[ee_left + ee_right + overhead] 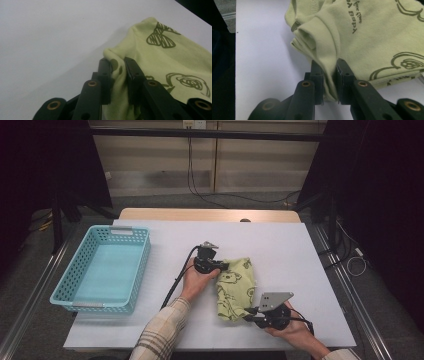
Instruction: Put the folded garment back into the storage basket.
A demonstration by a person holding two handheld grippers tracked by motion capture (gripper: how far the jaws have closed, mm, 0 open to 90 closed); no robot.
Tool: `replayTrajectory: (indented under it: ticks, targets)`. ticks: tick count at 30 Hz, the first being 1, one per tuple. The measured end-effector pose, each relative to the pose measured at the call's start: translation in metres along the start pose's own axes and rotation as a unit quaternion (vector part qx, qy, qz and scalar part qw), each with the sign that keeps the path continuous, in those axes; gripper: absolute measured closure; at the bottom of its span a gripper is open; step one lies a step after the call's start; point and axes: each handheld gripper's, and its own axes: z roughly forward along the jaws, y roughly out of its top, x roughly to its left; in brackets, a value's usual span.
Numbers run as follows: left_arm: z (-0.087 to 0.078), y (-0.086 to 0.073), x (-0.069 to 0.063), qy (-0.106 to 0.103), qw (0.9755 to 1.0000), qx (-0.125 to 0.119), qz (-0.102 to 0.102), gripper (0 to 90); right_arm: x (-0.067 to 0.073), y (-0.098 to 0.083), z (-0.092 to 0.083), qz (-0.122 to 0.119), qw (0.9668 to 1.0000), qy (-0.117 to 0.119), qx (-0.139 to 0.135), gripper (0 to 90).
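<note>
— Where the green garment [234, 287] lies bunched right of centre on the white worktop [300, 250], which hand-held gripper grips it?
— Both. The left hand-held gripper [223, 266] pinches its far left edge; the right hand-held gripper [248, 314] clamps its near hem. A turquoise basket [80, 292] stands far left.

the room around my table [310, 250] is dim, its edges near black, and the white top takes soft light from above. my close views are grainy and low in contrast; my own dark jaws are blurred up close. the green cloth [175, 62] throws a faint shadow leftward.
</note>
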Motion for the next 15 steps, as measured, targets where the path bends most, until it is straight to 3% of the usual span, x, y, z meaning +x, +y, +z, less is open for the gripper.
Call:
replayTrajectory:
  ticks: [4,5,6,8,15]
  targets:
    - [-0.001,0.001,-0.002,0.01,0.9999,-0.006,0.011,78.0,0.0,0.0,0.0,0.004,1.0,0.001,-0.003,79.0]
    - [-0.001,0.001,-0.003,0.011,0.9998,-0.015,0.001,78.1,0.0,0.001,0.0,0.004,1.0,0.002,-0.004,79.1]
    - [-0.002,0.002,-0.002,0.013,0.9998,-0.015,0.005,78.1,0.0,0.001,0.0,0.004,1.0,0.002,-0.005,79.1]
    - [-0.004,0.003,-0.003,0.01,0.9997,-0.022,-0.003,78.2,0.0,0.002,0.0,0.005,0.9999,0.003,-0.009,79.2]
    - [-0.011,0.007,-0.005,0.009,0.9991,-0.041,0.01,78.3,0.001,0.004,0.0,0.006,0.9997,0.011,-0.021,79.4]
